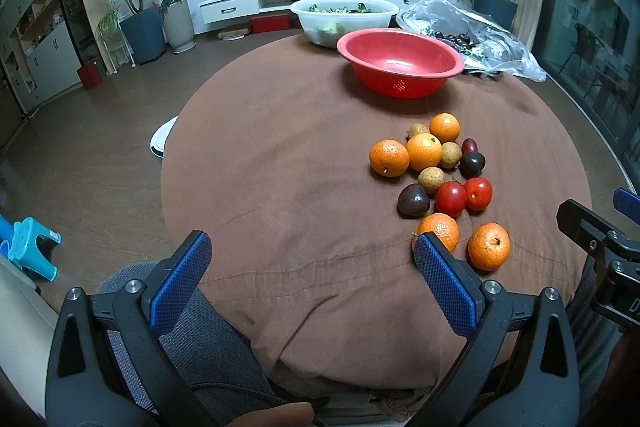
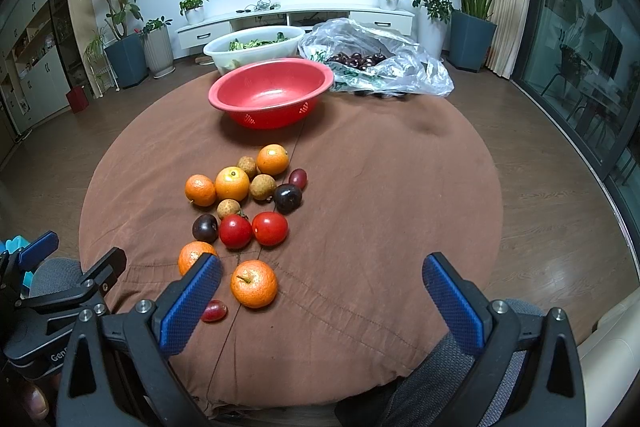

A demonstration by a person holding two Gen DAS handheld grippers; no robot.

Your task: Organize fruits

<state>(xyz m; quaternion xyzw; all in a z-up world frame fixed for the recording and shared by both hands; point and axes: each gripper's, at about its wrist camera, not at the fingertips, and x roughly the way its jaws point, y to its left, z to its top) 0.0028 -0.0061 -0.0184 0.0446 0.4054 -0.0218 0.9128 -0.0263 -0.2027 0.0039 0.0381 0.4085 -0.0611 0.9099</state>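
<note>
Nearest of the fruit pile, a mandarin (image 2: 253,283) lies on the worktop (image 2: 380,207) well short of the red colander bowl (image 2: 271,95), ahead-left of the right gripper (image 2: 320,291). Both it and the left gripper (image 1: 312,267) have jaws wide apart, empty; the right looks closer.

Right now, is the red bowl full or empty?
Empty: the red bowl shows a bare inside, and the fruits lie on the cloth.
</note>
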